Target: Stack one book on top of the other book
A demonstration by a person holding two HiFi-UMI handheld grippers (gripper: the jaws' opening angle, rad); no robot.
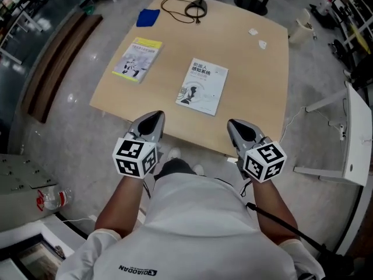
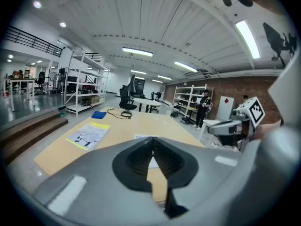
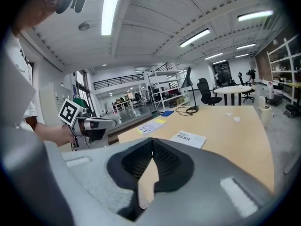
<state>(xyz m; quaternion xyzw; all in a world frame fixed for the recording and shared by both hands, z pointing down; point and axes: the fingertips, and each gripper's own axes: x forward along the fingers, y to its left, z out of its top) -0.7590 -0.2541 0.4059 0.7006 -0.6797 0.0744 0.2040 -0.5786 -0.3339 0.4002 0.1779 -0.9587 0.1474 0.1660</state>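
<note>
Wood table [image 1: 256,80]: two books, white book [image 1: 202,86], yellow book [image 1: 137,59]; left tool [image 1: 156,117], right tool [image 1: 233,125] closed.

Yellow book [image 1: 137,59] L, white book [image 1: 202,87] R

Bright ceiling strip lights [image 2: 246,37]; sharp pictures; gripper views bulge, corners dark.

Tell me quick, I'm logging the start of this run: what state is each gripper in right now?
The left gripper is closed, holding nothing.
The right gripper is closed, holding nothing.
</note>
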